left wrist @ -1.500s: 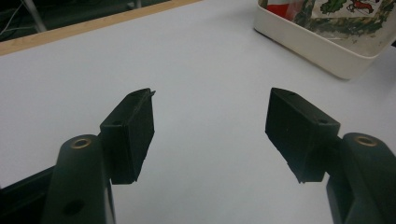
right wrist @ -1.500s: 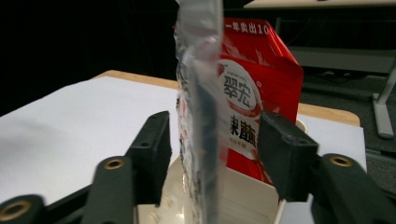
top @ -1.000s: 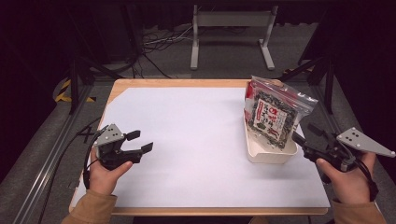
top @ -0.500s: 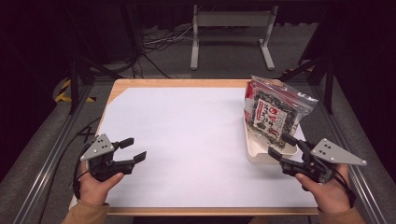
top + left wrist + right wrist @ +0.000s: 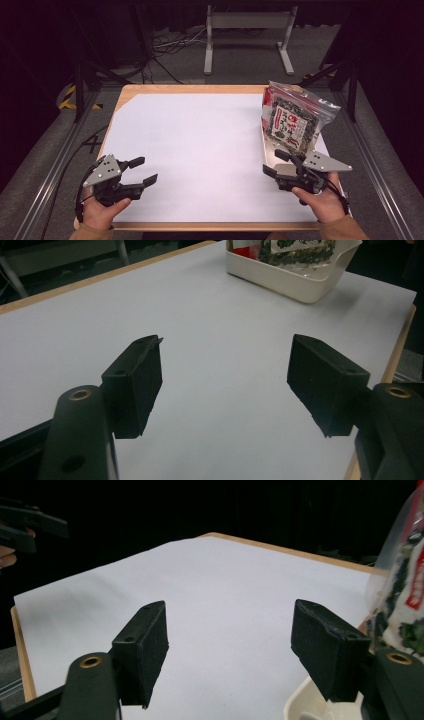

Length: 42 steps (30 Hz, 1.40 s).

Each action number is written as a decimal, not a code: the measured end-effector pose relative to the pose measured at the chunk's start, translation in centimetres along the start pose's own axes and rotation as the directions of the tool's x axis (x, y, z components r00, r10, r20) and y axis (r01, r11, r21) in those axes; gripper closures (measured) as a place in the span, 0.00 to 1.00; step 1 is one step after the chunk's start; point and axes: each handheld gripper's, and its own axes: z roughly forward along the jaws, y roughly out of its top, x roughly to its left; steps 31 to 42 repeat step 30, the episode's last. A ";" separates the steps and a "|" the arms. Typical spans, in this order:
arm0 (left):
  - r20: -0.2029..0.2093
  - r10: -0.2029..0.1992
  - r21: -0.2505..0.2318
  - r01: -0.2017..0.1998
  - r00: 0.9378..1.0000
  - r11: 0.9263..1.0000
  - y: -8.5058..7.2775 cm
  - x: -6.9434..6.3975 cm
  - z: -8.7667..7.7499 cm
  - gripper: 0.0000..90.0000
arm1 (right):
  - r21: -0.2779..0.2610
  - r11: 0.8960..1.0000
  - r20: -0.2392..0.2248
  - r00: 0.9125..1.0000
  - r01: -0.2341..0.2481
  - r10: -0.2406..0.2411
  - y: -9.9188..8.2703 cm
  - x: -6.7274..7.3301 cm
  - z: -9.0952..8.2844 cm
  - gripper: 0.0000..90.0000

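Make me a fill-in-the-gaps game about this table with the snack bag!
1. The snack bag stands in a cream-coloured ____.
2. The jaws of the right gripper are wide ____, with nothing between them.
3. The left gripper hovers over the ____ sheet covering the table.

Missing words: tray; open; white

This looks like a lab or recording studio rather than a home — black curtains close off the back and sides, and the floor is grey carpet. A wooden table covered with a white sheet stands between metal rails, with loose cables trailing behind it and a grey metal stand beyond. Yellow-black hazard tape marks the floor at left — a workplace touch.
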 end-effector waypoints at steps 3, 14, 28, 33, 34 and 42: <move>-0.001 -0.003 0.003 0.003 1.000 1.000 -0.1 0.1 0.0 0.34 | 0.020 1.000 -0.008 1.000 0.003 -0.003 -0.7 0.0 0.9 0.34; -0.005 0.033 0.020 -0.033 0.999 0.999 -0.7 0.2 0.5 0.34 | 0.108 0.992 -0.004 0.998 0.070 -0.070 -2.3 0.3 2.9 0.32; 0.028 -0.038 0.027 0.037 0.999 0.999 -1.5 0.8 1.3 0.34 | 0.079 0.994 -0.004 0.997 0.078 -0.078 -2.8 0.4 3.1 0.32; 0.028 -0.049 0.031 0.048 0.998 0.998 -1.6 0.8 1.4 0.34 | 0.079 0.994 -0.015 0.997 0.076 -0.075 -2.8 0.4 3.1 0.33; 0.028 -0.049 0.031 0.048 0.998 0.998 -1.6 0.8 1.4 0.34 | 0.079 0.994 -0.015 0.997 0.076 -0.075 -2.8 0.4 3.1 0.33; 0.028 -0.049 0.031 0.048 0.998 0.998 -1.6 0.8 1.4 0.34 | 0.079 0.994 -0.015 0.997 0.076 -0.075 -2.8 0.4 3.1 0.33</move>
